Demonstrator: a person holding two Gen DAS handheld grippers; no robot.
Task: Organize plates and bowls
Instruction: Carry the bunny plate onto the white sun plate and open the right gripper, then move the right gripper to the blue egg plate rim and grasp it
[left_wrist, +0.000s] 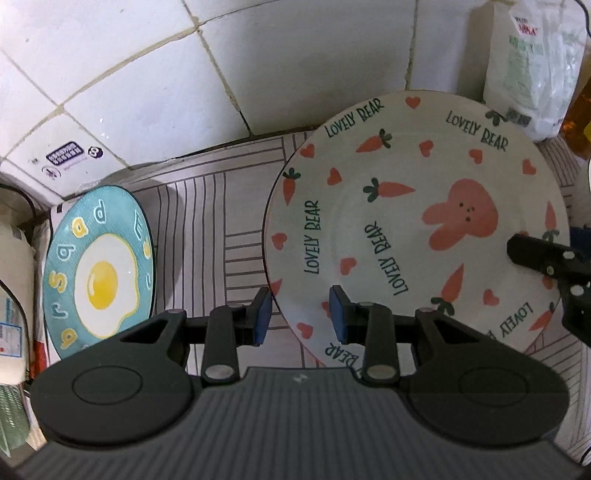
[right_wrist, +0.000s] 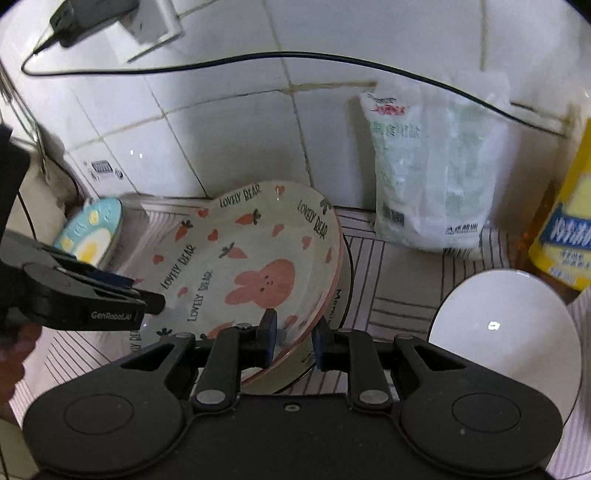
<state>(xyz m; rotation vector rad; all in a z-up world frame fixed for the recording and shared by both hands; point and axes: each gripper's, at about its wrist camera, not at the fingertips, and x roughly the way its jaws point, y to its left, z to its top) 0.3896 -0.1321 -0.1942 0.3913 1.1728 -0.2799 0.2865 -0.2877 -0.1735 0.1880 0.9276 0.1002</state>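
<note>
A large cream plate (left_wrist: 399, 206) printed with a pink bunny, carrots and "LOVELY BEAR" lies tilted on the striped mat. My left gripper (left_wrist: 301, 315) is shut on its near left rim, one blue pad outside and one inside. In the right wrist view the same bunny plate (right_wrist: 251, 258) rests partly over a second plate (right_wrist: 338, 306) with a dark rim. My right gripper (right_wrist: 294, 336) is shut on the bunny plate's near right rim. A blue plate with a fried egg picture (left_wrist: 99, 273) leans at the left. A white bowl (right_wrist: 506, 332) sits to the right.
A tiled wall rises close behind the striped mat (left_wrist: 221, 221). A white and green bag (right_wrist: 432, 173) stands against the wall, a yellow bottle (right_wrist: 565, 229) at far right. A black cable (right_wrist: 258, 57) hangs across the wall. Packages crowd the left edge (left_wrist: 14, 288).
</note>
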